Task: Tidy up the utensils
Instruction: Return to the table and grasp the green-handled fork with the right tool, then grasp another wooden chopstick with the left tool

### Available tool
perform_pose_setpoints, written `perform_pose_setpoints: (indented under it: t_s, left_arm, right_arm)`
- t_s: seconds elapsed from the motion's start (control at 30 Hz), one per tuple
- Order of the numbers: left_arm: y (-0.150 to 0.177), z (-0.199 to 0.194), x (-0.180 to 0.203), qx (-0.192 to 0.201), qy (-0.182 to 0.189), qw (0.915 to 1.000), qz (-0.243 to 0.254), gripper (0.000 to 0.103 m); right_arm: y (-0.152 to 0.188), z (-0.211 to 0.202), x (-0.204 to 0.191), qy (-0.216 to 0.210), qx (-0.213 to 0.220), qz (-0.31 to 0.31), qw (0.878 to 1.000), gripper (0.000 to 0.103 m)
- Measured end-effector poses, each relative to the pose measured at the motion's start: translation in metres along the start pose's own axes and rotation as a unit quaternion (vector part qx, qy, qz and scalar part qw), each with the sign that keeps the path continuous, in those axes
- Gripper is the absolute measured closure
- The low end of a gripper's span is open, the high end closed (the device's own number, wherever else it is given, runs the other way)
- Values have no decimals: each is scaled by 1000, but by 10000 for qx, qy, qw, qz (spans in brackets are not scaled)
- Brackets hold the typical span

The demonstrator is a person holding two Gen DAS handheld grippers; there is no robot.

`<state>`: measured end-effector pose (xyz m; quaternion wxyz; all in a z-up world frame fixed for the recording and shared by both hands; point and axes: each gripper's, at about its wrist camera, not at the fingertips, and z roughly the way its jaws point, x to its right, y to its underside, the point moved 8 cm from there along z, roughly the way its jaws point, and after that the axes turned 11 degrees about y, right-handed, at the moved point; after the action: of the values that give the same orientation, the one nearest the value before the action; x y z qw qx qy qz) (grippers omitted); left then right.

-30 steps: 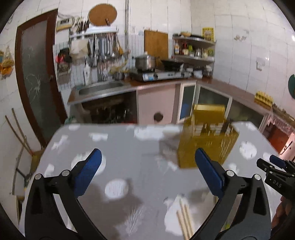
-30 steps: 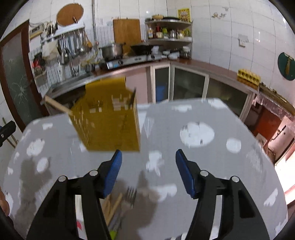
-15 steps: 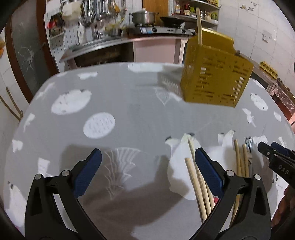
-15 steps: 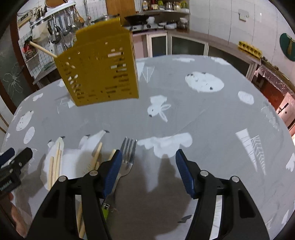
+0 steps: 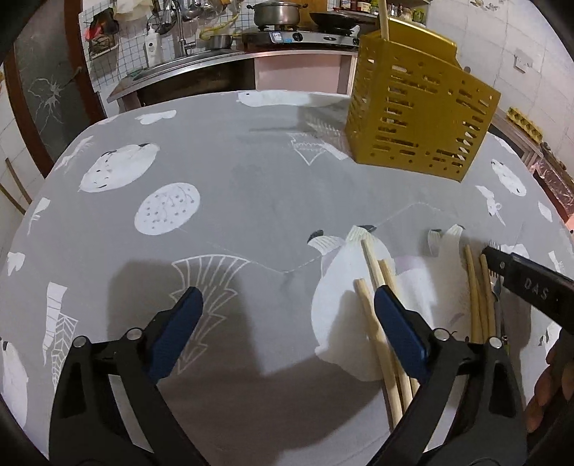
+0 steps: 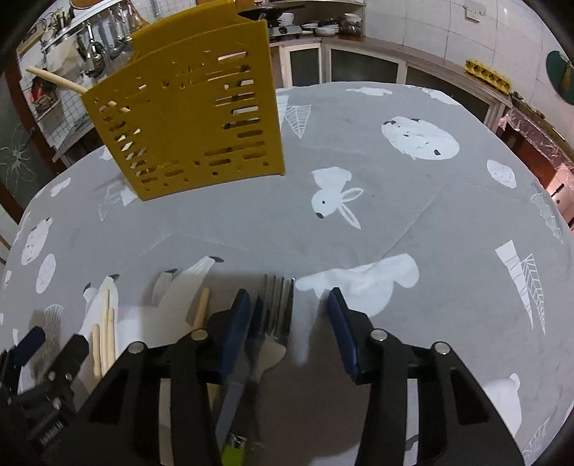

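Observation:
A yellow slotted utensil holder (image 5: 416, 107) stands on the grey tablecloth, also in the right wrist view (image 6: 190, 118), with one wooden chopstick (image 6: 53, 79) sticking out of it. Wooden chopsticks (image 5: 376, 304) lie by my left gripper's right finger; two more (image 5: 473, 286) lie further right. My left gripper (image 5: 287, 308) is open and empty above the cloth. My right gripper (image 6: 287, 308) is open, low over a steel fork (image 6: 274, 315) that lies between its fingers, near the left one. A green-handled utensil (image 6: 233, 451) lies under it.
The round table (image 6: 448, 200) carries a grey cloth with white prints. A kitchen counter with sink and stove (image 5: 272, 28) stands behind it. My right gripper's side shows in the left wrist view (image 5: 527, 283); my left one shows in the right wrist view (image 6: 32, 376).
Both grippers have dropped toward the table and tilted down. The utensils now lie close under the fingers. The right gripper has closed in over the fork.

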<state>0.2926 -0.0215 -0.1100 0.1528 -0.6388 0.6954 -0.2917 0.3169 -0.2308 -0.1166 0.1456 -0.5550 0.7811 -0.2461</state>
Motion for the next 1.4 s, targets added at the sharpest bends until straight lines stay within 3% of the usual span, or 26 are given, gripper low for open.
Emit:
perform_pose_setpoints:
  t_s: [0.1,0.23,0.47,0.63,1.1,1.4]
  left_arm:
    - [1,3,-1,-43,9,10000,-8,17]
    - [3,8,-1,-142,46,9999,-65,30]
    - [4,10,8,-167,67,9998,34,42]
    - [4,10,22,-260,183,9994,116,63]
    - [-8,1,14,-231,573,9974,-357,63]
    - [3,3,31,-327,521,9980,-145,63]
  right_arm:
    - [-2,1,-2,49,-76,115,9999,62]
    - [-5,3,-4,59,-107,135,9998,81]
    - [-2,0,-1,-197,-60,20,9998,81]
    - [1,-4,6,-206,-2,-104,9997,81]
    - [5,-6,46,-148,92,-150,9997,81]
    - [10,-4,62,-206,110,-77,9997,81]
